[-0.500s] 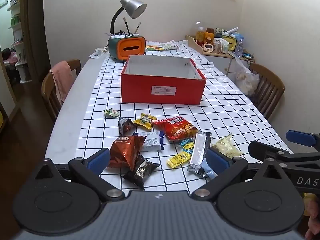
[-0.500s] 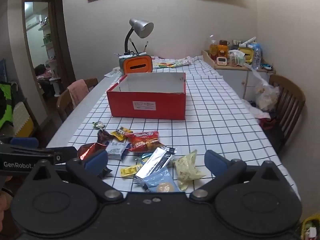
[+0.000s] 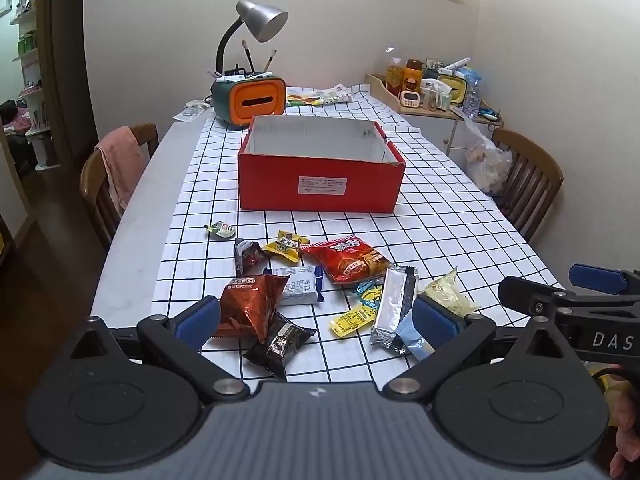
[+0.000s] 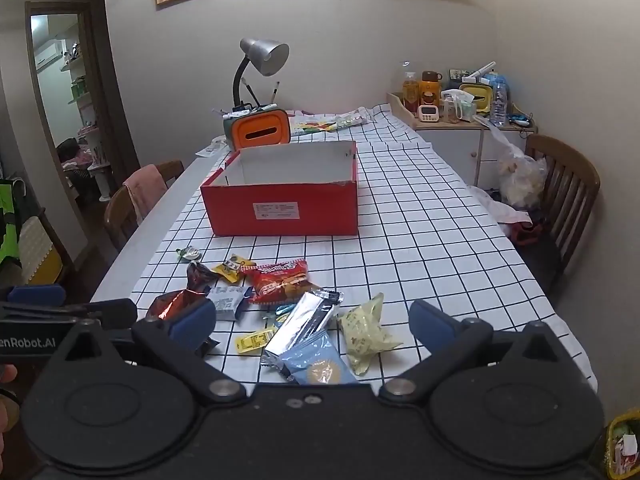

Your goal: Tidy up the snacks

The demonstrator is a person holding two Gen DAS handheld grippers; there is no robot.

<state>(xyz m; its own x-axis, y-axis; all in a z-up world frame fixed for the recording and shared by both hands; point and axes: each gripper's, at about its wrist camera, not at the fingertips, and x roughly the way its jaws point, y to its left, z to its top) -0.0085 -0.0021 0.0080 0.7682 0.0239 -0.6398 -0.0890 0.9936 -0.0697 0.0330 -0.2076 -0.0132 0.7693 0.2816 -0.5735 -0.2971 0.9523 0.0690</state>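
With both my left gripper (image 3: 316, 316) and right gripper (image 4: 312, 324) wide open and empty, I next pick from the near crinkly snack packets (image 3: 344, 264) for the far red cardboard box (image 3: 320, 184).

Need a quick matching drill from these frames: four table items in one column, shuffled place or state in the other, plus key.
1. red cardboard box
2. silver foil snack bar
3. small green-wrapped sweet
4. grey desk lamp

A. alone, left of the snack pile
B. lies over a light-blue packet
C. open-topped, no snacks visible inside
D. stands on the orange-fronted organiser

Pairs: 1-C, 2-B, 3-A, 4-D
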